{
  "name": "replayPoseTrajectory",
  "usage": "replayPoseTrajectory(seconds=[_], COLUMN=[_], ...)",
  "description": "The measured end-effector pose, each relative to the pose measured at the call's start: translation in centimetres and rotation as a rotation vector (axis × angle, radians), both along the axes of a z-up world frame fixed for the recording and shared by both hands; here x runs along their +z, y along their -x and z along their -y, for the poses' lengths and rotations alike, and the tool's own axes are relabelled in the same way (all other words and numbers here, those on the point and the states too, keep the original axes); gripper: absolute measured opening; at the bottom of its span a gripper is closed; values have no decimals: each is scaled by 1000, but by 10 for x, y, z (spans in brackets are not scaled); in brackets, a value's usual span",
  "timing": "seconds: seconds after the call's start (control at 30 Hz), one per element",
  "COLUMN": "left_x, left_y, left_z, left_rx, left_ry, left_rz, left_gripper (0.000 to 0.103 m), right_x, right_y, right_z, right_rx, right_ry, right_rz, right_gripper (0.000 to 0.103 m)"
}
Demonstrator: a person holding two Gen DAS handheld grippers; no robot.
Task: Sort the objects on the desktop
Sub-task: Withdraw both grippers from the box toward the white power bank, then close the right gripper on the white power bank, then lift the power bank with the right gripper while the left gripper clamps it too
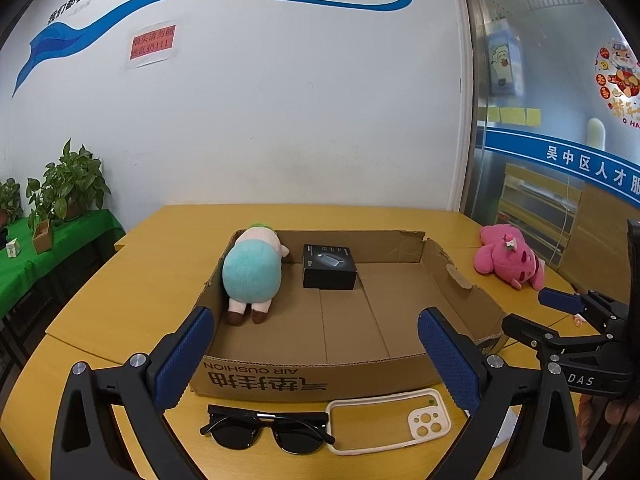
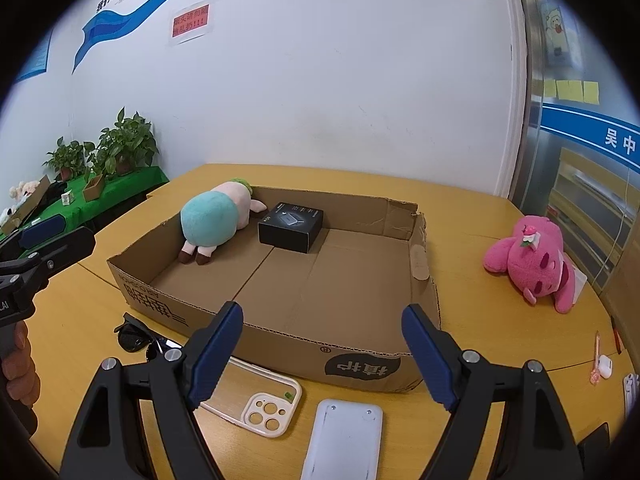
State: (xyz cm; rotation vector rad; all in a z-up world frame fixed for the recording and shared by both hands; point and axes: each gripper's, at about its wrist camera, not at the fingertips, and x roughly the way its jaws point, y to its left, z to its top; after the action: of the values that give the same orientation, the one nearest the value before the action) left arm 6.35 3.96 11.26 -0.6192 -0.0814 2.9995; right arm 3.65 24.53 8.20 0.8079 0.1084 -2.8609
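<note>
Left claw (image 1: 316, 354) wide open, nothing btwn pads; right claw (image 2: 322, 356) same, empty. Both hovering at near edge of cardboard box (image 1: 400, 312). Just below: sunglasses (image 1: 266, 430), phone case (image 1: 388, 424), white slab, prob. power bank (image 2: 344, 440), all on bench (image 1: 120, 288), unsorted. In box already: teal plush (image 1: 252, 276), black carton (image 1: 329, 266). Pink plush (image 2: 532, 260) out, far right, w/ small bits nearby. Approx. 2 sorted, several left.

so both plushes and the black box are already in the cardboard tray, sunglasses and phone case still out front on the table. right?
Not quite. Only the teal plush and the black box lie in the cardboard tray. The pink plush still lies on the table, outside the tray's right wall, as the right wrist view shows. The sunglasses and phone case are indeed out front.
</note>
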Motion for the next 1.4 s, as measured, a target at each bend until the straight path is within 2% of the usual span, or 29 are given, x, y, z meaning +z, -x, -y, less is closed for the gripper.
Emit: replayPoseTrajectory(seconds=[0.13,0.2,0.23,0.27,0.33,0.43,0.5,0.57,0.63,0.8,0.9,1.03,1.17,1.4], left_x=[-2,-5,-8,-11,-18,-28,-34,-40,-45,-54,-59,-64,-70,-91], left_y=[1,5,7,9,12,11,10,13,15,16,16,19,26,36], left_z=[-3,-3,-2,-2,-2,-8,-14,-20,-24,-34,-38,-49,-69,-115], left_rx=[-9,-30,-47,-64,-77,-83,-99,-121,-138,-161,-178,-237,-305,-464], left_ry=[0,-20,-38,-56,-85,-114,-123,-126,-134,-139,-139,-151,-141,-179], left_rz=[16,48,71,94,121,138,151,180,201,246,266,289,334,459], left_gripper=[103,96,87,84,87,103,103,103,103,103,103,103,103,103], right_x=[-3,-9,-13,-18,-33,-60,-84,-104,-115,-137,-139,-140,-139,-136], right_y=[-2,-1,-2,-3,-7,-13,-15,-15,-14,-3,-4,-13,-20,-29], right_z=[-3,-8,-11,-15,-26,-46,-54,-55,-52,-37,-31,-33,-37,-45], right_rx=[11,5,0,-4,3,37,26,23,34,6,-8,-33,-47,-71], right_ry=[16,19,21,24,48,150,176,174,174,66,-19,-53,-20,76], right_rz=[2,26,36,52,102,212,305,383,422,480,464,442,448,452], right_gripper=[82,82,82,82,82,82,82,82,82,82,81,67,67,66])
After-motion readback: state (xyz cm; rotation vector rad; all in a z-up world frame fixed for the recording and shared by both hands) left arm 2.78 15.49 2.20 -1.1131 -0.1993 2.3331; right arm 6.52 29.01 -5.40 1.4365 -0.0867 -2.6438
